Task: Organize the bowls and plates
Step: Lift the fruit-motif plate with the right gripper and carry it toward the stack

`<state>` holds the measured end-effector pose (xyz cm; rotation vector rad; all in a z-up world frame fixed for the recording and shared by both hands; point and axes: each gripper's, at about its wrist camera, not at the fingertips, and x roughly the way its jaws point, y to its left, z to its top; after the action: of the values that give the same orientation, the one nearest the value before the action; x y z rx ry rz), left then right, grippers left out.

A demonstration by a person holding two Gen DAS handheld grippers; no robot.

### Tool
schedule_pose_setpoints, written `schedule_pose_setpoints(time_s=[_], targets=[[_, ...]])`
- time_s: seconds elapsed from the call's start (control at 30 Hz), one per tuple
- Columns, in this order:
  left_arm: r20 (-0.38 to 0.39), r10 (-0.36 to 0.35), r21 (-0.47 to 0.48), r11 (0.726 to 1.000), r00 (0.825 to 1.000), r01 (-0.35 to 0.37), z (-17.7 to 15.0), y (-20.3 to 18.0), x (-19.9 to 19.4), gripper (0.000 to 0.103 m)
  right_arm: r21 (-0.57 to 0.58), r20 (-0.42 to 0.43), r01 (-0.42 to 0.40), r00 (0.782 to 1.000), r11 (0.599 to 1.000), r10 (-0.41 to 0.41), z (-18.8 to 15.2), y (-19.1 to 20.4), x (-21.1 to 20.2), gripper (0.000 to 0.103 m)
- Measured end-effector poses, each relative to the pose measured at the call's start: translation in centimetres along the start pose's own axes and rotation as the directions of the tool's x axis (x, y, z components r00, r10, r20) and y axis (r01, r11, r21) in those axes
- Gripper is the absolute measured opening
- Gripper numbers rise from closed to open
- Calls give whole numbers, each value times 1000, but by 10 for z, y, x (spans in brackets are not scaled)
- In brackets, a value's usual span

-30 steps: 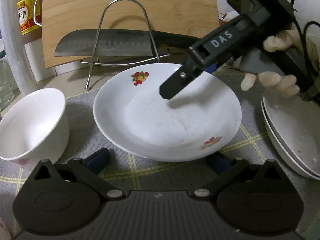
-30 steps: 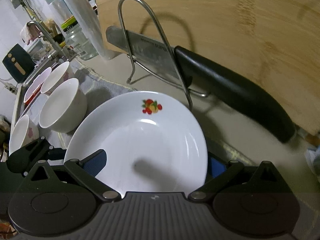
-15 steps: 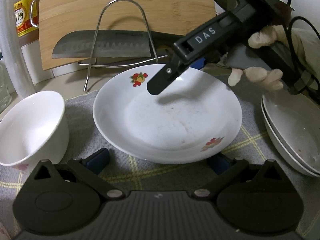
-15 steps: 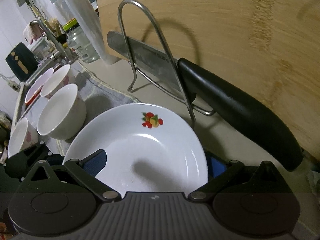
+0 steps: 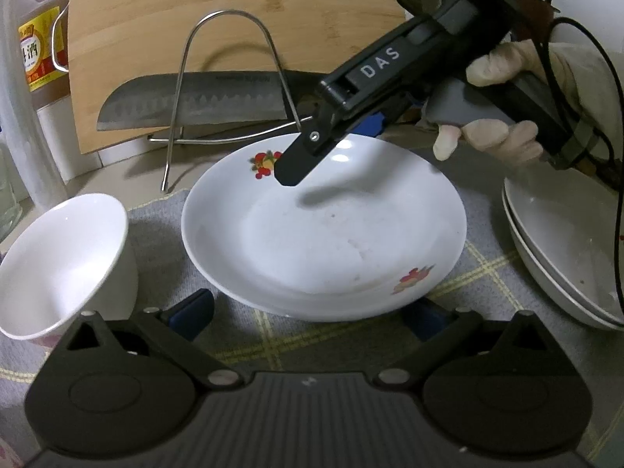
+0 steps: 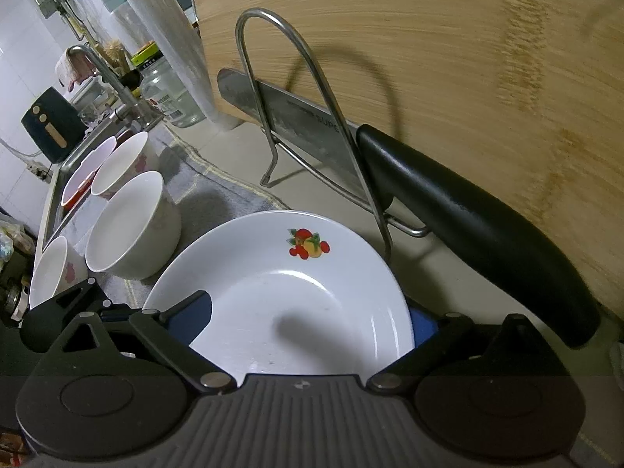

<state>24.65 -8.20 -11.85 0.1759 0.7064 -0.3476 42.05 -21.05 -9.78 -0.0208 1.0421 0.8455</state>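
We hold two black plastic tools over a shallow round white ceramic plate (image 5: pixel 323 241) printed with small red-and-yellow fruit motifs, which lies on a grey woven cloth with pale yellow check lines (image 5: pixel 483 269) on the counter (image 6: pixel 230 148). The left tool (image 5: pixel 308 312) is spread wide, its blue pads either side of the plate's near rim without pressing it; its jaws have just been narrowing. The right tool (image 6: pixel 308 323), lettered "DAS" on its side, is likewise spread and has just been narrowing, one finger over the plate's basin, the other beyond the far rim, nothing gripped. Left of the left tool stands a glossy white bowl (image 5: pixel 58 265); to its right, stacked white dishes (image 5: pixel 561 241). Ahead of both tools, a bent steel-wire stand (image 5: pixel 230 78) carries a broad dimpled steel knife with a black handle (image 6: pixel 468 226), backed by a bamboo cutting board (image 6: pixel 448 58). A yellow-labelled bottle (image 5: pixel 39 50) stands far left.
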Motion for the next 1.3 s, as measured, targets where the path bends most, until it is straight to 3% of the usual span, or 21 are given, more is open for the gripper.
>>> schedule_pose_setpoints(time_s=[0.73,1.3], targets=[[16,-18,19,1000,1000,18,2,1,-10,101,-15,0,37,999,999,-37,-5,10,-3,97],[18,-34,43,999,999,33,-2,4,-5,102,-8,12,-22,1000,1000,22,-1,1,-2,97]])
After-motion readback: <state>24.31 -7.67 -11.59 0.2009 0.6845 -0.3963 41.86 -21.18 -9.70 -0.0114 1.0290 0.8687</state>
